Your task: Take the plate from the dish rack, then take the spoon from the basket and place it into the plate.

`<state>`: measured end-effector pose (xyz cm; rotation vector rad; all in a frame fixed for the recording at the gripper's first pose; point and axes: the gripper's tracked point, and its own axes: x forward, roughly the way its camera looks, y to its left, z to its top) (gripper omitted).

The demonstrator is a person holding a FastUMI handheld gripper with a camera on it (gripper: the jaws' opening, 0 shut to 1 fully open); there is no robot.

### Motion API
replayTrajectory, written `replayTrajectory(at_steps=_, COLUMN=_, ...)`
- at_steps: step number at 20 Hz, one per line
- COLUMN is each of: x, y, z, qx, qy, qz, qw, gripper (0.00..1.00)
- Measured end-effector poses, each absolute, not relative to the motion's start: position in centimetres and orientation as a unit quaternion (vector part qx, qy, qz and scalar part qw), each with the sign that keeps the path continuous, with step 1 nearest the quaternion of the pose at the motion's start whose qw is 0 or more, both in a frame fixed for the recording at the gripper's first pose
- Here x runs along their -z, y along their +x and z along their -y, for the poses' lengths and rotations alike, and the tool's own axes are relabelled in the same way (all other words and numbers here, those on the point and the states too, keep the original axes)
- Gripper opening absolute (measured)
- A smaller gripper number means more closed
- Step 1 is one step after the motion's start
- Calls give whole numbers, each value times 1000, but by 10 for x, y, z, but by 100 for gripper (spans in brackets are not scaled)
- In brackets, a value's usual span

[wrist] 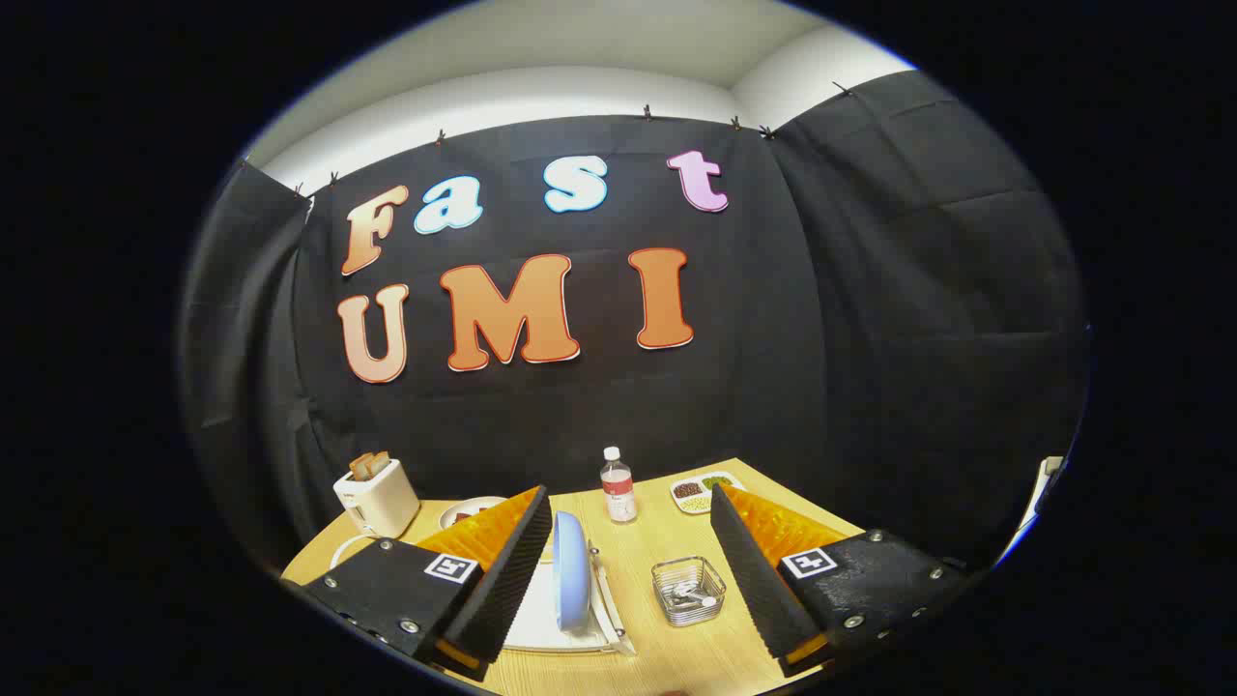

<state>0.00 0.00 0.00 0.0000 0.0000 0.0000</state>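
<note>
Hovering above a wooden desk (pixel 676 638), the claw (pixel 628 580) has its fingers spread wide apart, gripping nothing. A blue plate (pixel 571 570) stands on edge in a white dish rack (pixel 541 628) just inside one finger, and the spoon sits in a small wire basket (pixel 688 591) between the fingers. Closing off-centre could likely knock the upright plate over or drag the rack.

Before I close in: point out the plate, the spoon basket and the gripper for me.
plate (pixel 571 570): gripper view, the middle of its upright face, in the dish rack.
basket (pixel 688 591): gripper view, its near wire wall, spoon inside.
gripper (pixel 628 580): gripper view, midway between its open fingers.
</note>
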Motion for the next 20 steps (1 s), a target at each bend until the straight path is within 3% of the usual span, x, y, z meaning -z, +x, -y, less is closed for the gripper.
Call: replayTrajectory(at_steps=20, x=20, y=24, z=-44, qx=-33, qy=-24, qz=-55, qw=998, gripper=98)
